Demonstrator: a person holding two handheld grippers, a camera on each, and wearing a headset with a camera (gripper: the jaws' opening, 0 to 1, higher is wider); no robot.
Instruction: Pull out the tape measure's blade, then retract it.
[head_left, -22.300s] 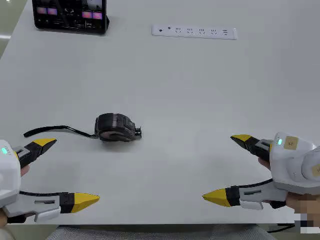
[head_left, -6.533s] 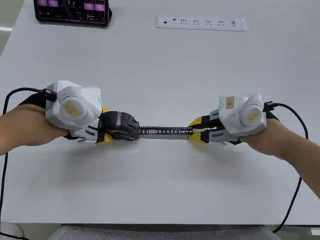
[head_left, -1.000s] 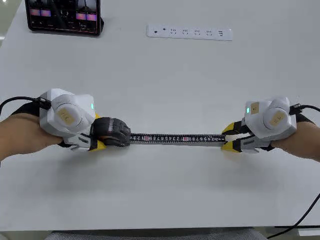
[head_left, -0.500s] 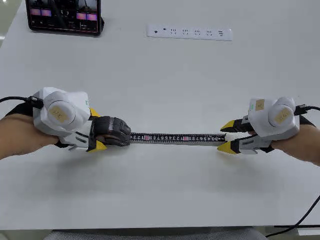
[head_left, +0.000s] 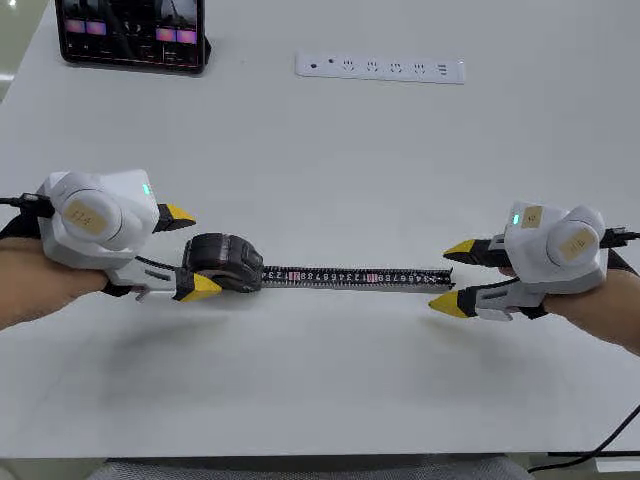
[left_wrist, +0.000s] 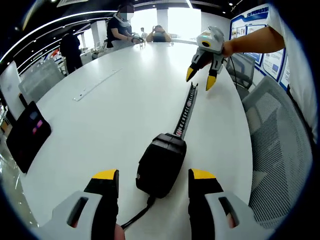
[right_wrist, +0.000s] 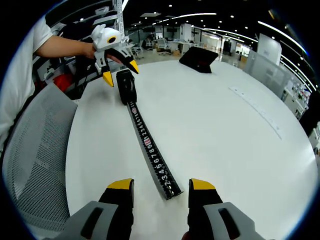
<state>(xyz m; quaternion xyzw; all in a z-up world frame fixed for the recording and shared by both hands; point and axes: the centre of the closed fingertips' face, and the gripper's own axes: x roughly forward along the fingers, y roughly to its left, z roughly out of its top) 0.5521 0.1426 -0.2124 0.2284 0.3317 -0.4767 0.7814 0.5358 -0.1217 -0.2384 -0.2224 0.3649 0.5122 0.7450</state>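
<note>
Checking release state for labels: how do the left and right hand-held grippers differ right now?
The left hand-held gripper faces the tape measure case; the right hand-held gripper faces the free end of the blade. The left one's jaws look spread wider than the right one's. Shared: both open, gripping nothing; the blade lies extended on the table.

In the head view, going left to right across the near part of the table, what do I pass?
In order: left gripper → tape measure → blade → right gripper.
</note>
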